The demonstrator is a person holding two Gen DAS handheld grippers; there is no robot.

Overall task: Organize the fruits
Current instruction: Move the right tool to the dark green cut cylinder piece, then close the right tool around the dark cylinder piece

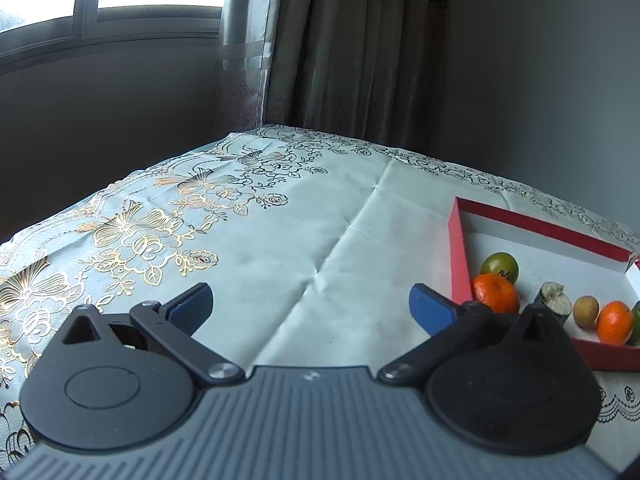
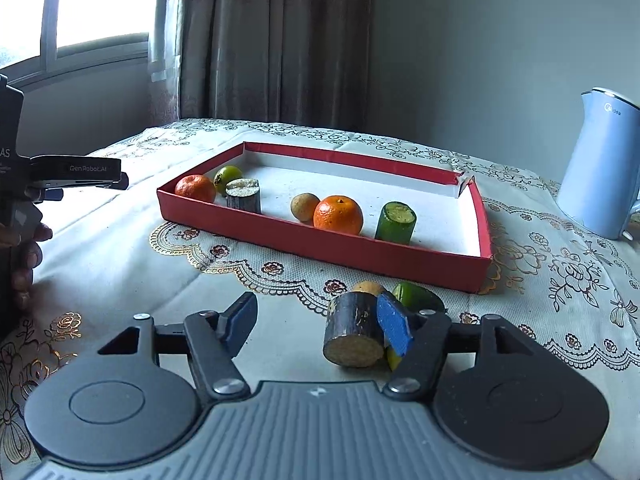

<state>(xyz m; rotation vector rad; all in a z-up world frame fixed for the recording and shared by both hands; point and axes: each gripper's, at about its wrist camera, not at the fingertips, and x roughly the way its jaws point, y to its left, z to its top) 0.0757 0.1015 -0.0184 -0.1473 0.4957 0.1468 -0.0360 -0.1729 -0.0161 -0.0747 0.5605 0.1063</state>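
A red tray [image 2: 320, 242] with a white floor holds two oranges [image 2: 338, 215], a green tomato [image 2: 227, 178], a small brown fruit [image 2: 305, 207], a dark cane piece [image 2: 243, 195] and a green cane piece [image 2: 395, 223]. The tray [image 1: 458, 256] also shows in the left wrist view. My right gripper [image 2: 318, 326] is open; a dark cane piece [image 2: 354, 336] lies on the cloth between its fingers, against the right pad. A brown fruit [image 2: 370, 288] and a green fruit [image 2: 416, 295] lie just behind it. My left gripper [image 1: 310, 306] is open and empty over bare cloth, left of the tray.
A pale blue kettle [image 2: 600, 164] stands at the far right of the table. The left gripper's body [image 2: 76, 174] and the hand holding it show at the left edge. Curtains and a wall stand behind the table.
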